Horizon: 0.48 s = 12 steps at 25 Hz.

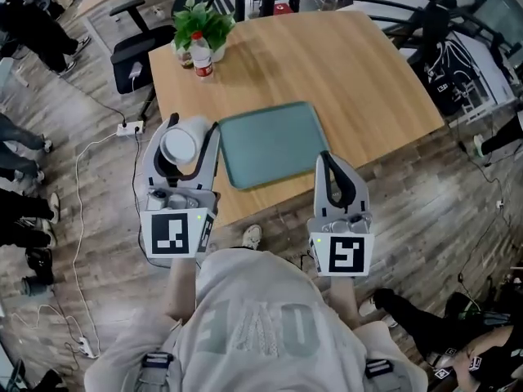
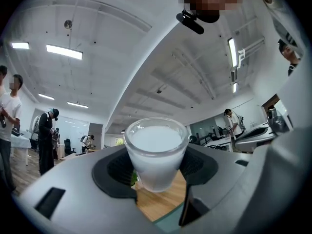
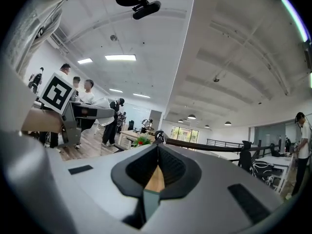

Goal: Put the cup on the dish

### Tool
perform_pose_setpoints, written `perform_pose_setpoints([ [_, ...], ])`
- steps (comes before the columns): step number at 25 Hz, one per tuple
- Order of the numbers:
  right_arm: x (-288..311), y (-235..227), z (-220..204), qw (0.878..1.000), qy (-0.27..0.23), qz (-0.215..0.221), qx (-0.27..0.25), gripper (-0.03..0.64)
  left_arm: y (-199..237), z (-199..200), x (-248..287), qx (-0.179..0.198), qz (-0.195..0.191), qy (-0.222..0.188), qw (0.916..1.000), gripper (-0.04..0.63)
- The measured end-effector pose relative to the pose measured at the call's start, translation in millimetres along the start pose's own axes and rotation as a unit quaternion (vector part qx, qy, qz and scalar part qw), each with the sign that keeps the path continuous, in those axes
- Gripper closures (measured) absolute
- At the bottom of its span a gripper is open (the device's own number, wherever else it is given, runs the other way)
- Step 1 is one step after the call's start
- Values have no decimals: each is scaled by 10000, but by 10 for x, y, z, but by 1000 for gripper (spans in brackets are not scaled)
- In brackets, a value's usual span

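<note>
A frosted white cup [image 1: 178,145] is held upright in my left gripper [image 1: 192,133], whose jaws press on its two sides. It hangs over the wooden table's [image 1: 327,64] near left edge, just left of the grey-green dish [image 1: 270,144], a flat tray. In the left gripper view the cup [image 2: 156,152] fills the gap of the left gripper [image 2: 156,172], with table wood and a corner of the dish [image 2: 170,222] below. My right gripper [image 1: 325,158] is shut and empty, its tips at the dish's near right corner. The right gripper [image 3: 157,150] shows its pads closed together.
A potted plant [image 1: 203,21] and a red-capped bottle [image 1: 201,55] stand at the table's far left corner. An office chair [image 1: 135,46] is beyond that corner. A power strip [image 1: 131,126] and cables lie on the floor to the left. People stand at the left edge.
</note>
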State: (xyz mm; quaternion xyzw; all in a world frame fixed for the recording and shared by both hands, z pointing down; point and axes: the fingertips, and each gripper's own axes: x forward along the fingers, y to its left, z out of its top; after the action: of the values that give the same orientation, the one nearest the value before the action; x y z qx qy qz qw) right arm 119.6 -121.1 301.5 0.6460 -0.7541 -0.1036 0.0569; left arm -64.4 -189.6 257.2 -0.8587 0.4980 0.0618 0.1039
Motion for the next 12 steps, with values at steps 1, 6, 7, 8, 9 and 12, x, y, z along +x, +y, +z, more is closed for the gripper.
perform_pose_setpoints([
  [1,87,-22,-7,10000,-13,39,12,598,38,-5,81,8,29,-4,10000,337],
  [6,423,-172,-41,9998,-24,205,52,597,116,-25,372,120,158,73,9998,337],
  [7,473,-208,-60,9996,-40,273,57,597,95,-38,405,139,176,103,9997,337],
  [8,530,-242,-81,9993,-55,354,65,597,74,-46,438,169,210,127,9996,337],
  [9,596,-273,-104,9990,-59,440,87,598,60,-51,477,206,267,148,9993,337],
  [12,801,-328,-148,9970,-40,758,145,597,44,-75,596,246,475,238,9983,337],
])
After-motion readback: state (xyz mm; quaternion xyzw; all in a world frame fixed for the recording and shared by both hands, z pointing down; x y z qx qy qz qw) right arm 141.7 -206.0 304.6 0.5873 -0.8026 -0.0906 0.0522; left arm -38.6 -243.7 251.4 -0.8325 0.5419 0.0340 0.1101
